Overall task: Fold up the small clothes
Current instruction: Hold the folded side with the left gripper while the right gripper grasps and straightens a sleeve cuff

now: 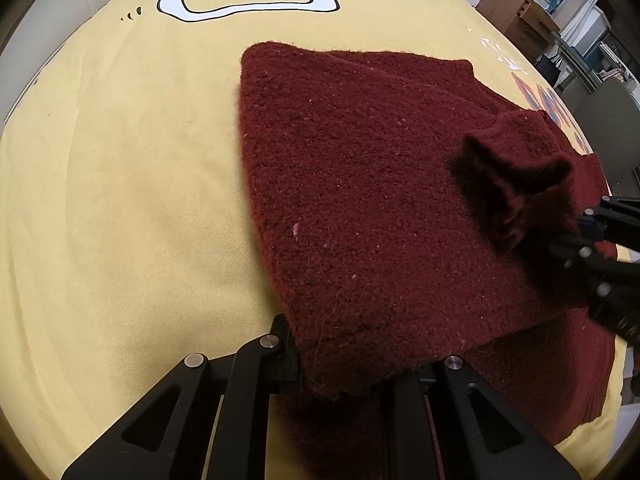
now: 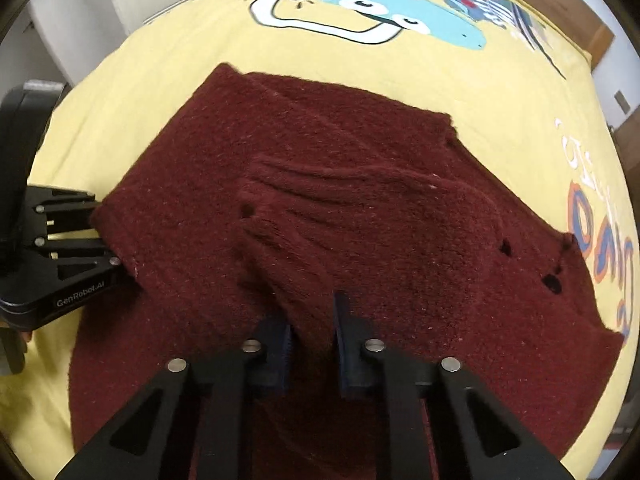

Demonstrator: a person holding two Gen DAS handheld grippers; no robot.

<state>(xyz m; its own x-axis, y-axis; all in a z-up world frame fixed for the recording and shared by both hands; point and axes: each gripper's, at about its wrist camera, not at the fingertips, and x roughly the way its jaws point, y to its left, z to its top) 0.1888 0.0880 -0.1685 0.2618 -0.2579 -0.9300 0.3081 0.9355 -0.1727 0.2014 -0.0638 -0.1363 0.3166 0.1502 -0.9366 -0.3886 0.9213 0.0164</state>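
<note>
A dark red knitted sweater (image 1: 360,184) lies on a yellow printed sheet (image 1: 120,184), partly folded over itself. My left gripper (image 1: 336,368) is shut on a lifted edge of the sweater and holds that flap off the sheet. It shows at the left of the right wrist view (image 2: 104,240). My right gripper (image 2: 312,340) is shut on a bunched fold of the sweater (image 2: 360,200), with the cloth pinched between its blue pads (image 2: 276,344). It shows at the right of the left wrist view (image 1: 560,224), gripping a raised tuft.
The sheet (image 2: 500,92) has a cartoon print (image 2: 380,4) at the far side and lettering (image 2: 600,232) at the right. Brown cabinets and shelves (image 1: 532,12) stand beyond the far right edge. A white wall is at the far left.
</note>
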